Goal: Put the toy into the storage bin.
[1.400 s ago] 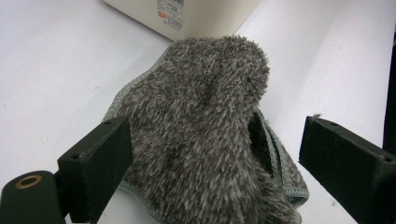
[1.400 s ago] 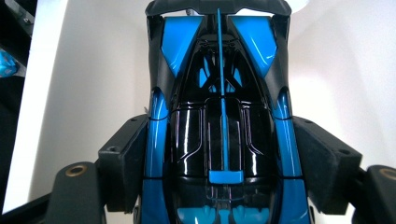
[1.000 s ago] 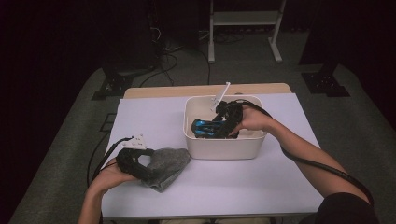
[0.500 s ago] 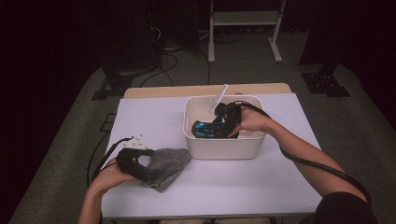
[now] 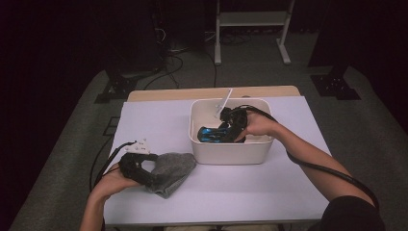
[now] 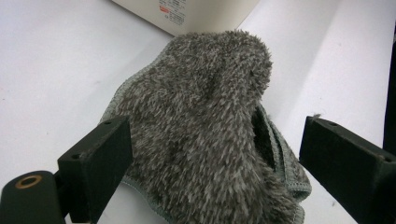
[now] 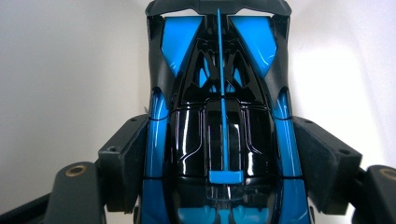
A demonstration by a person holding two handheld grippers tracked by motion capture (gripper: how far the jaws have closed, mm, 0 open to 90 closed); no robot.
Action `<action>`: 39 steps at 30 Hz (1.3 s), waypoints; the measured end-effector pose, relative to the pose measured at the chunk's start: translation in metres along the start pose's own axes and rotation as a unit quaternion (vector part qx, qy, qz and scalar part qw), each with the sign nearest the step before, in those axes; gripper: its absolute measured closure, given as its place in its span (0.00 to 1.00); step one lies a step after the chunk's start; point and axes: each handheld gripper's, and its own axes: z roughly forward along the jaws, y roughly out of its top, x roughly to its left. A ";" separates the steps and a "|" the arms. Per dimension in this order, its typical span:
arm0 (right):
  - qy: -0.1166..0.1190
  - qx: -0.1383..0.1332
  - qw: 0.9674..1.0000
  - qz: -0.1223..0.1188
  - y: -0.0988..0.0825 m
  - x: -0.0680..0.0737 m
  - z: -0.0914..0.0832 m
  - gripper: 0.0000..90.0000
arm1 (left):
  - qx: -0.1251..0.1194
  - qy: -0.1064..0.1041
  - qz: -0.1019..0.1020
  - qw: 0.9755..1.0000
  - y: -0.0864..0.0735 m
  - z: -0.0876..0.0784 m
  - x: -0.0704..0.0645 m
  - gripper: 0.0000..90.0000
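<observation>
- Blue and glossy black, the toy car (image 7: 219, 140) sits lengthwise between the jaws of your right gripper (image 7: 219, 158), and both pads press its flanks at mid-body, so they are closed on it.
- Gripping across the narrow waist rather than nose or tail looks deliberate: the weight stays balanced and the smooth shell has less chance to swing.
- In the high view the car (image 5: 211, 133) is low inside the white bin (image 5: 231, 154), toward its left side, with your right gripper (image 5: 230, 130) reaching in over the rim.
- Your left gripper (image 5: 139, 168) rests on the white table (image 5: 240, 197) at the near left, its jaws spread wide to either side of the grey fluffy cloth (image 6: 205, 130).
- One pad touches the pile; the other stands apart, so nothing is clamped there.
- The cloth (image 5: 171, 171) lies bunched just in front of the bin's near-left corner, seemingly kept ready to receive or wipe the car.
</observation>
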 end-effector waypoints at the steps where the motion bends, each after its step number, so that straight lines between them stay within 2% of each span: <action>1: 0.001 0.001 1.000 -0.001 0.000 0.000 0.001 0.28 | 0.000 0.000 0.000 1.000 0.000 0.000 0.000 0.10; 20: 0.009 0.016 1.000 0.009 0.000 0.000 0.005 0.28 | 0.005 -0.005 0.001 1.000 -0.001 0.002 0.000 0.10; 26: 0.014 0.010 1.000 0.009 0.001 0.000 0.005 0.28 | 0.003 -0.004 0.003 1.000 -0.001 0.000 -0.001 0.10; 29: 0.011 0.028 0.999 0.012 0.001 0.002 0.009 0.28 | 0.005 -0.004 0.004 1.000 -0.001 0.000 -0.001 0.10; 31: 0.013 0.027 0.999 0.019 -0.001 0.001 0.010 0.28 | 0.004 -0.004 0.004 1.000 -0.001 0.000 -0.001 0.10; 33: 0.009 0.024 1.000 0.012 0.000 0.002 0.011 0.28 | 0.004 -0.004 0.004 1.000 -0.001 -0.001 -0.001 0.10; 39: 0.010 0.026 1.000 0.015 0.002 0.004 0.013 0.29 | 0.003 -0.004 0.004 1.000 -0.001 -0.001 -0.002 0.10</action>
